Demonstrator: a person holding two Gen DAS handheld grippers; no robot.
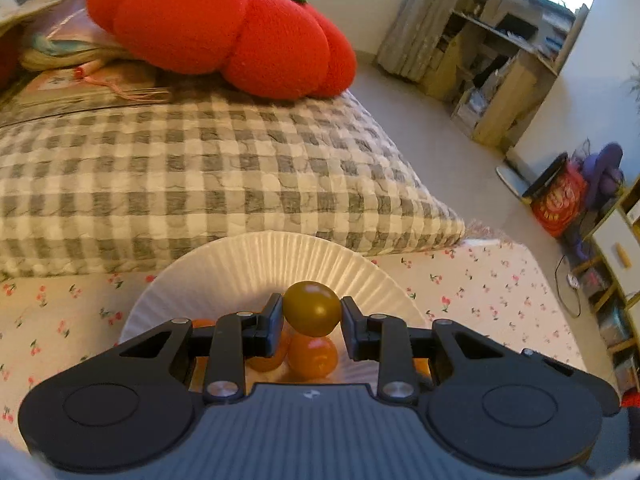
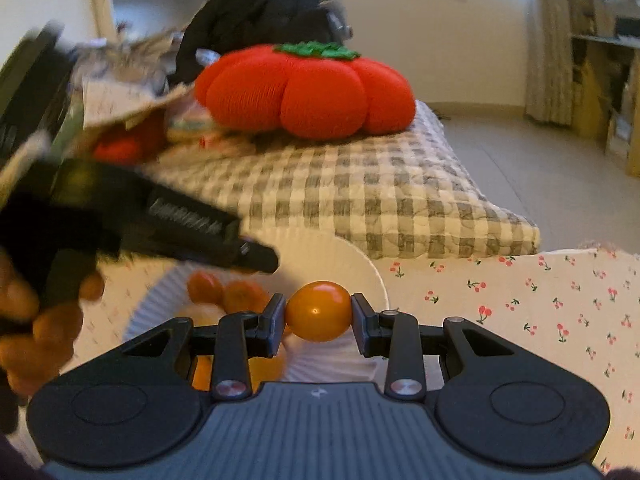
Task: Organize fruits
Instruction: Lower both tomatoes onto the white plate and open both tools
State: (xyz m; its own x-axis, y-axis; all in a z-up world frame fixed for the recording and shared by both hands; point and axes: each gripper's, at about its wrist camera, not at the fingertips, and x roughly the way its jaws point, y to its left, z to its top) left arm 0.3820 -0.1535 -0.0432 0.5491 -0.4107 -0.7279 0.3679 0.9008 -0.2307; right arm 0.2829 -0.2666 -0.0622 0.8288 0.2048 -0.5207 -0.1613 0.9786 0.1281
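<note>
Left gripper clamped on olive-yellow fruit, above paper plate. Right gripper clamped on orange fruit, over plate's right rim. Advice: lower each close to plate centre, part fingers gently, avoid nudging orange fruits already there.

- Olive-brown round fruit, glossy, above the paper plate.
- Orange round fruit, glossy, near the plate's right edge.
- More orange fruits lying on the plate.
</note>
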